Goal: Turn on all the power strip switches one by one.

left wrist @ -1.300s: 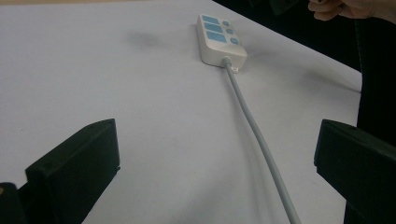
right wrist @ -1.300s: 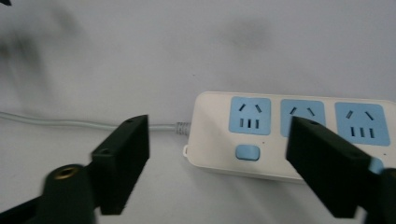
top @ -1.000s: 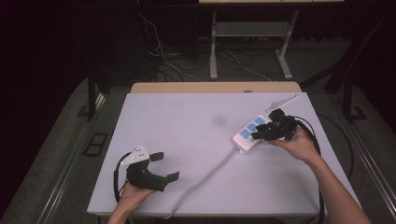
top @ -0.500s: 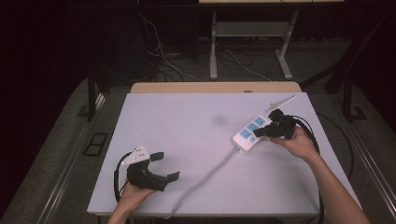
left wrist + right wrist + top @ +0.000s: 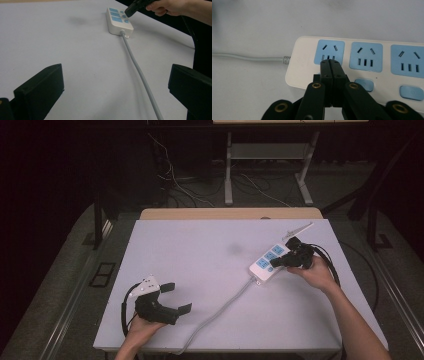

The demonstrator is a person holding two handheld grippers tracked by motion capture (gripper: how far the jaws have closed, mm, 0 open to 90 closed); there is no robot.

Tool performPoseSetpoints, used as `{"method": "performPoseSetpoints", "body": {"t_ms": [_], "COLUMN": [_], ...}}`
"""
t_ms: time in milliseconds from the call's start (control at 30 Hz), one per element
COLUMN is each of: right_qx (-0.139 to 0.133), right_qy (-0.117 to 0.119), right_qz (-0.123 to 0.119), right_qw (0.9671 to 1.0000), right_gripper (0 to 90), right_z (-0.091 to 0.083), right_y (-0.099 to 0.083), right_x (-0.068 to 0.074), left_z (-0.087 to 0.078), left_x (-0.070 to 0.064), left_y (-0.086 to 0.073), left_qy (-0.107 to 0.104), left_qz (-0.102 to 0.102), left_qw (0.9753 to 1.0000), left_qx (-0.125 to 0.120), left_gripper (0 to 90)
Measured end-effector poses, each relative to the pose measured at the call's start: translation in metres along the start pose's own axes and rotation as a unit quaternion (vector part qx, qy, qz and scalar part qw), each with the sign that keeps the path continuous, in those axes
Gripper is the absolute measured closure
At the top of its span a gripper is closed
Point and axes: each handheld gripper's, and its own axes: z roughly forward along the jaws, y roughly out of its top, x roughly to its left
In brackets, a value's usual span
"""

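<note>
- Tabletop: white, with the power strip lying near its right edge, cord trailing toward the near edge.
- Strip: blue sockets in a row, a blue switch beside each.
- Right claw: pinched closed, empty, its tip over the first switch at the cord end.
- Left claw: wide open, empty, resting near the front-left corner.
- To press well, I judge: keep the tip closed, centre it on 1 switch, push straight down so the strip doesn't skid.
</note>
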Motion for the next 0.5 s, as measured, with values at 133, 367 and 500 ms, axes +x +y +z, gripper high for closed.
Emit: {"method": "performPoseSetpoints", "body": {"t_ms": [133,367,500], "right_qx": [0.004,0.008,0.009], "right_qy": [0.008,0.014,0.018], "right_qz": [0.001,0.006,0.005], "right_qw": [1.0,0.9998,0.9998], "right_gripper": [89.7,89.6,89.7], "right_z": [0.0038,0.0093,0.0105], "right_y": [-0.0003,-0.0001,0.0009], "right_x": [-0.0005,-0.0004,0.0], "left_z": [-0.0002,-0.0004,-0.0008], "left_x": [0.0003,0.0002,0.0005], "left_y": [0.0,0.0001,0.0002], "left_qy": [0.001,0.002,0.002], "left_qz": [0.002,0.003,0.002], "left_qw": [1.0,1.0,1.0], "left_qx": [-0.001,0.0,-0.001], "left_gripper": [0.0,0.0,0.0]}}
